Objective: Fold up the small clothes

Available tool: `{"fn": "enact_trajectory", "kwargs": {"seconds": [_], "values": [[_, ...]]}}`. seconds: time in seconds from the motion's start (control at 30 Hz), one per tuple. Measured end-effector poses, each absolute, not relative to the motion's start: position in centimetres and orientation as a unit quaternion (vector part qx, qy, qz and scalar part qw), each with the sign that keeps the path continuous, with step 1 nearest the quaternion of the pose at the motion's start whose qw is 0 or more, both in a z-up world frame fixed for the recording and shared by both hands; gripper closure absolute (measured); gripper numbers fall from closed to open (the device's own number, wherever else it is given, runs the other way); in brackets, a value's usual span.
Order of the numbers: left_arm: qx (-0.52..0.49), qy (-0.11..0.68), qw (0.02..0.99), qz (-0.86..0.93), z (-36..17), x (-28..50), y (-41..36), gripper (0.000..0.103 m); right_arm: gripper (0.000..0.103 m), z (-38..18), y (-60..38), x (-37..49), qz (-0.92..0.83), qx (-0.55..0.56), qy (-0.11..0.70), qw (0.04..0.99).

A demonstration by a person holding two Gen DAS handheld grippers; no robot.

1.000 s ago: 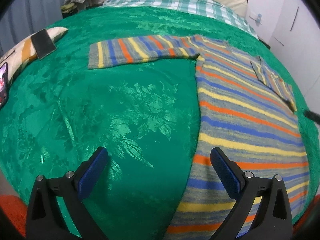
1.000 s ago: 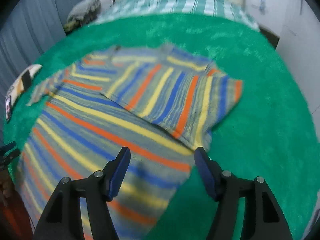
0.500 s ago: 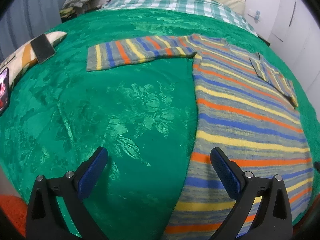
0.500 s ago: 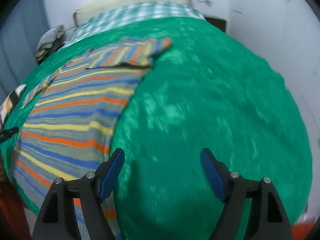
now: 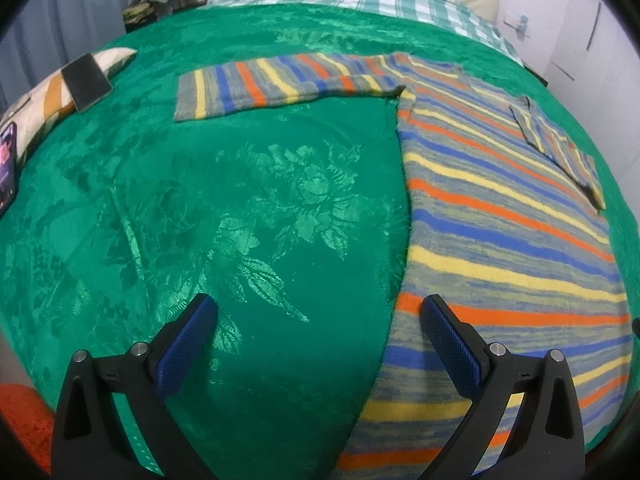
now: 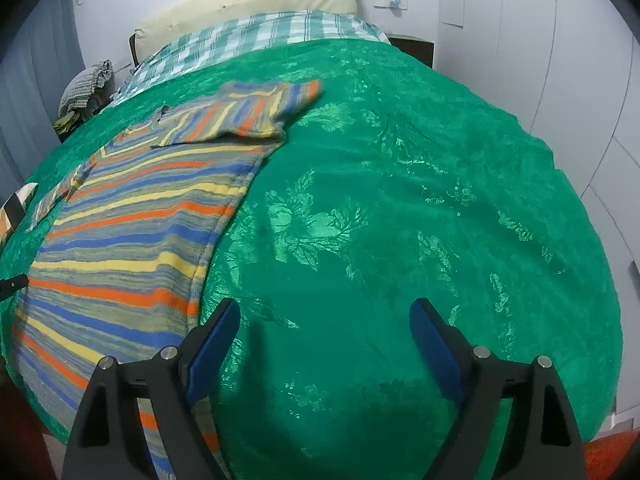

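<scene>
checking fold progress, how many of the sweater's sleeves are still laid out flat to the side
1. The left sleeve of the striped sweater lies stretched out on the green bedspread. The right sleeve is already folded over the sweater's body.

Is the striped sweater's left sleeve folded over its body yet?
No, in the left view that sleeve lies stretched flat on the green bedspread, clear of the sweater body.

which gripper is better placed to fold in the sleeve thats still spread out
Left. The spread sleeve lies flat ahead of the left gripper, whose open jaws straddle the striped sweater's near edge. The right gripper hangs open over bare green bedspread beside the folded sleeve.
</scene>
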State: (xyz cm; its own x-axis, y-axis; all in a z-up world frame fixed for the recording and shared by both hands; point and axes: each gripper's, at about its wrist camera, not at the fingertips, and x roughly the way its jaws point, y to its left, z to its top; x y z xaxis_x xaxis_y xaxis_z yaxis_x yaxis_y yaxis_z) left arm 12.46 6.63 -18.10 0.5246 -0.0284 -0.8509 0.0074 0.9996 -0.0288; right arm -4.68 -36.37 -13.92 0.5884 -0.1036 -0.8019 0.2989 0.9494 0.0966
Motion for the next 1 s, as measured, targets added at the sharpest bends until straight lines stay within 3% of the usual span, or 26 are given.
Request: {"fn": "enact_trajectory", "kwargs": {"seconds": [1.0], "values": [[0.008, 0.493, 0.87, -0.009, -18.75, 12.44, 6.08, 0.001, 0.017, -13.57, -36.28, -4.52, -0.107, 0.107, 0.428, 0.891]]}}
